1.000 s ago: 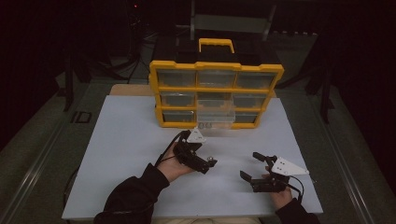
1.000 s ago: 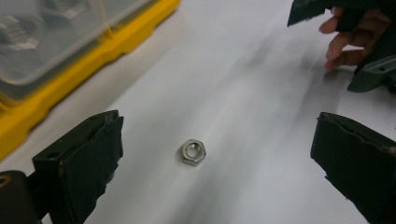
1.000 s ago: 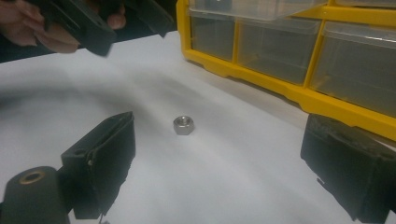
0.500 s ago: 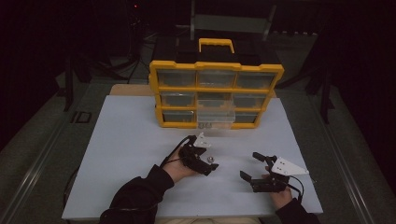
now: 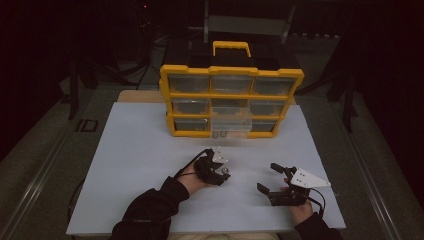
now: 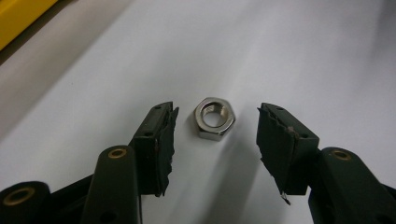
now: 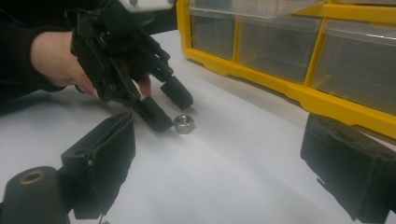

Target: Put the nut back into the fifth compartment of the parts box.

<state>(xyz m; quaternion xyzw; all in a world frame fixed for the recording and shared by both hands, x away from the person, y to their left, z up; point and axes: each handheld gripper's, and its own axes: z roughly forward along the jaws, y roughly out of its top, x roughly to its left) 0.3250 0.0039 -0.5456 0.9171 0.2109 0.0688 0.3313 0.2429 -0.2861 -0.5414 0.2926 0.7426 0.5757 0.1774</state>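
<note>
The left gripper (image 6: pixel 215 121) is closing its jaws around a small shiny steel hex nut (image 6: pixel 214 118) lying flat on the white table sheet (image 5: pixel 140 165); its pads are flanking the nut, not yet touching. Next it needs a squeeze, then a lift. The right gripper (image 5: pixel 274 179) is waiting wide open at three o'clock. The yellow drawer cabinet (image 5: pixel 231 102) is standing at twelve o'clock, obstructing nothing.

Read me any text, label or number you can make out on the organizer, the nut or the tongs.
None can be read.
Yellow drawer organizer: no label or brand visible on frame or drawers.
Hex nut: bare metal, no marking.
Left tongs and right tongs: plain black, no lettering.
</note>
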